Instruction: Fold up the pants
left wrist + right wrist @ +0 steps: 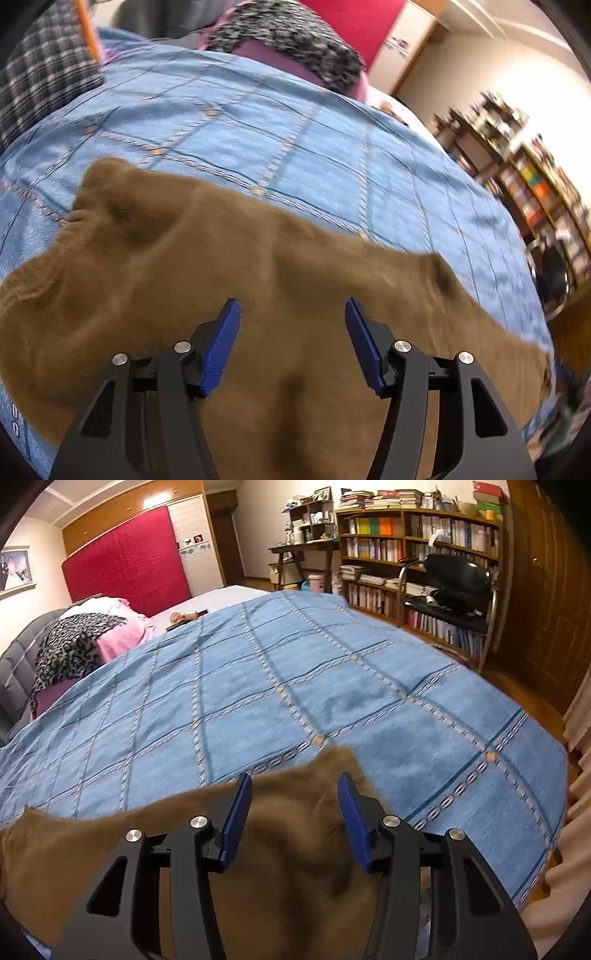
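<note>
Below, brown pants (258,288) on the blue bedspread (229,136) — left claw (292,314) and right claw (294,790) both parted, gripping nothing

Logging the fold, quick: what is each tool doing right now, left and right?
Left tool: open over the pants, holding nothing.
Right tool: open, pants loose between its fingers.

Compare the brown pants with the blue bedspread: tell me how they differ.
The brown pants are plain, one colour; the blue bedspread carries a grid of stitched lines. The pants look fuzzy and lie rumpled with folds; the bedspread looks flat-woven and lies mostly smooth. The pants cover only the near edge, on top of the bedspread, which spans the bed. Both are cloth.
</note>
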Motion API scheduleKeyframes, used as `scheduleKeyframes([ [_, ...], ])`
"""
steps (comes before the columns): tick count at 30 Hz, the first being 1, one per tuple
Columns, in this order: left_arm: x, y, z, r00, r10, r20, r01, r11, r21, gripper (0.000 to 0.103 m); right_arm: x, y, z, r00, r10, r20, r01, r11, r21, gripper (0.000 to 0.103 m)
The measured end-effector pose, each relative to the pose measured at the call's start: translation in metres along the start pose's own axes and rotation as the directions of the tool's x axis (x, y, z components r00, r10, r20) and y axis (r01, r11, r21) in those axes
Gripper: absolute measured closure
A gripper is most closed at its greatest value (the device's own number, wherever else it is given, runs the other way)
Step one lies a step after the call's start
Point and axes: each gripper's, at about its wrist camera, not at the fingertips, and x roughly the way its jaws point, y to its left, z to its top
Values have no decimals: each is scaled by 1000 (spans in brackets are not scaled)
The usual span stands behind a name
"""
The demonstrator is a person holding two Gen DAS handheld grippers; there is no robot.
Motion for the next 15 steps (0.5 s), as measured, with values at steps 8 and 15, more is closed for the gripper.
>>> scheduleKeyframes([
  [8, 15, 30, -4, 1000, -7, 8, 8, 999, -43, 44, 33, -2, -30, 995, -3, -99, 5, 1000, 25, 53],
  [15, 15, 13, -15, 998, 55, 25, -56, 998, 36, 38, 35, -4, -33, 995, 1, -103, 4, 999, 48, 52],
])
